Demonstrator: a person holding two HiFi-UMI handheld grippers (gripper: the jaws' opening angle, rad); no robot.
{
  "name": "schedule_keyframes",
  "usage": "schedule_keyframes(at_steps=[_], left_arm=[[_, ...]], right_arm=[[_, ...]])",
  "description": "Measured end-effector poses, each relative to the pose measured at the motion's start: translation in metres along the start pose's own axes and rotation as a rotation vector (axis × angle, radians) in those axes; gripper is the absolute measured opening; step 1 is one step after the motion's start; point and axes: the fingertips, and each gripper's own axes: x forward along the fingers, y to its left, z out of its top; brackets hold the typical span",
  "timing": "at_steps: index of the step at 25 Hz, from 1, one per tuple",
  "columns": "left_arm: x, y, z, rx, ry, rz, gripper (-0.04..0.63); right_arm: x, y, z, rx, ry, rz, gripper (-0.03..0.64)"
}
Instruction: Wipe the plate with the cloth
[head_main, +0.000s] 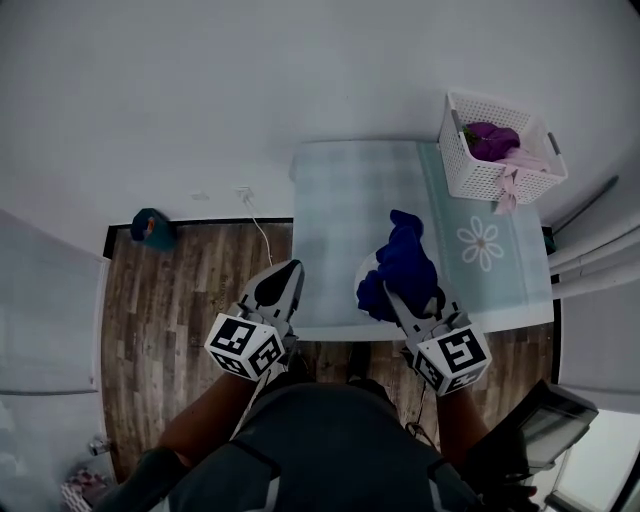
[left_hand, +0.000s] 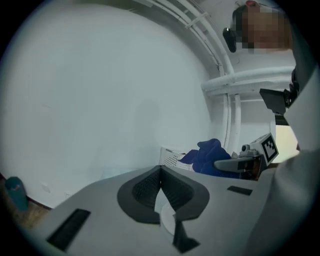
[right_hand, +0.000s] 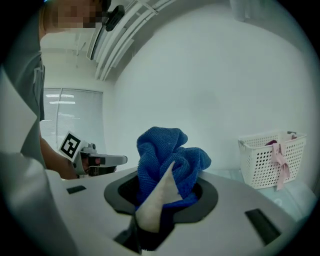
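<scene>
My right gripper (head_main: 400, 290) (right_hand: 162, 192) is shut on a bunched blue cloth (head_main: 405, 262) (right_hand: 167, 157), held up over the near edge of the table (head_main: 340, 190). A pale rounded rim, probably the plate (head_main: 366, 272), shows just left of the cloth and is mostly hidden by it. My left gripper (head_main: 290, 272) (left_hand: 161, 172) hovers off the table's near left corner, its jaws meeting at the tips with nothing seen between them. The left gripper view shows the cloth (left_hand: 207, 155) and the right gripper beside it.
A white basket (head_main: 500, 150) (right_hand: 272, 157) with purple and pink fabric stands at the table's far right corner. A flower-print mat (head_main: 485, 245) covers the right side. On the wooden floor to the left lie a teal object (head_main: 150, 228) and a white cable (head_main: 262, 235).
</scene>
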Motion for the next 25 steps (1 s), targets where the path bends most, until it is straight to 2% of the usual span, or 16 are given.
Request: schedule_keyframes(at_steps=[3, 8, 13, 17, 25], left_arm=[[-0.016, 0.010, 0.019, 0.080, -0.020, 0.037, 0.008], [-0.055, 0.043, 0.055, 0.149, -0.098, 0.056, 0.008], [-0.079, 0.072, 0.073, 0.107, -0.138, 0.034, 0.008], [-0.086, 0.084, 0.068, 0.077, -0.137, 0.000, 0.008], [-0.095, 0.080, 0.079, 0.085, -0.153, 0.012, 0.008]], right_arm=[[0.001, 0.007, 0.020, -0.040, -0.051, -0.087, 0.153], [0.011, 0.037, 0.039, 0.011, -0.088, -0.187, 0.153], [0.021, 0.062, 0.045, 0.003, -0.079, -0.244, 0.153], [0.030, 0.078, 0.047, -0.011, -0.071, -0.270, 0.152], [0.027, 0.080, 0.057, -0.018, -0.090, -0.299, 0.152]])
